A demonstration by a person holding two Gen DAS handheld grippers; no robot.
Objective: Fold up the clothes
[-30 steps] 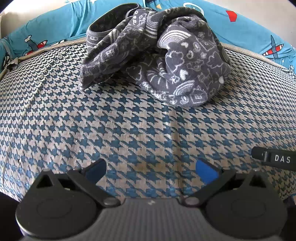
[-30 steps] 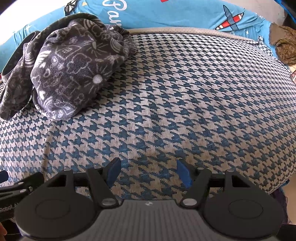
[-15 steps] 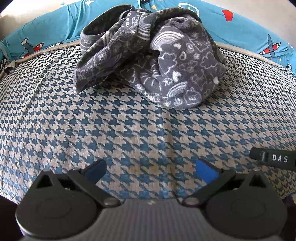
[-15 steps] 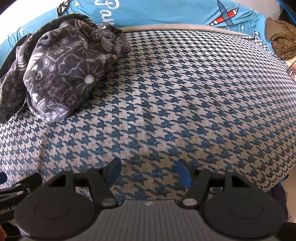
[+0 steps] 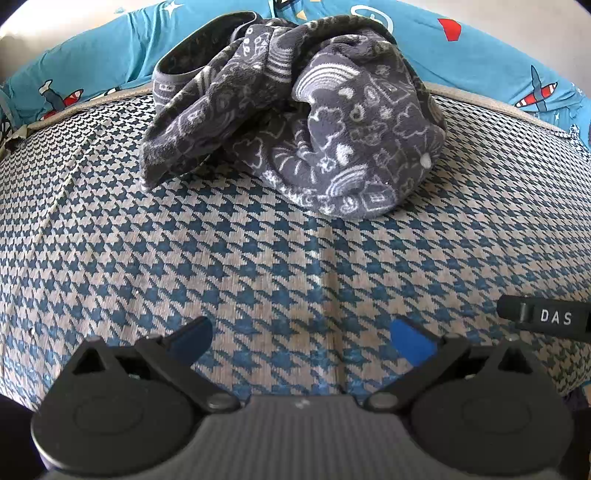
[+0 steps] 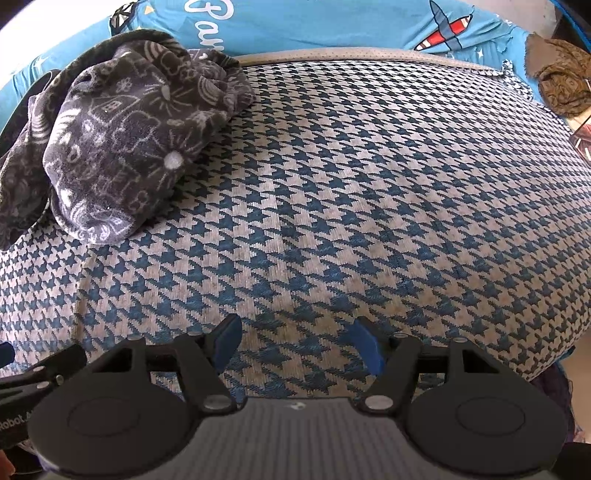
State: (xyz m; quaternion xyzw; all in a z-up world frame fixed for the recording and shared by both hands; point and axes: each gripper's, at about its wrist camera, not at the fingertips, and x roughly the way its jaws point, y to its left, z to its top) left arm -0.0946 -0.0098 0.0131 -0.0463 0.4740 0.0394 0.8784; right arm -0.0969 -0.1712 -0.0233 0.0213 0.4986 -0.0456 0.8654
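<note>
Both grippers hover empty, short of the crumpled garment

Your left gripper (image 5: 301,338) and right gripper (image 6: 297,345) tilt down at the houndstooth surface (image 5: 258,258), jaws apart, nothing between them. The grey patterned fleece garment (image 5: 295,122) lies bunched beyond the left gripper, at the surface's far edge against the blue airplane-print fabric (image 5: 480,55).

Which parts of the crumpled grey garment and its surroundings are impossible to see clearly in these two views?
- Grey patterned garment: bunched up, so its type and underside stay hidden in both views; the right wrist view cuts its left part at the edge.
- Blue printed sheet, right wrist view: the white lettering is cut off by the top edge and covered by the garment.
- Brown cloth, right wrist view: at the distorted rim, too small to identify.
</note>
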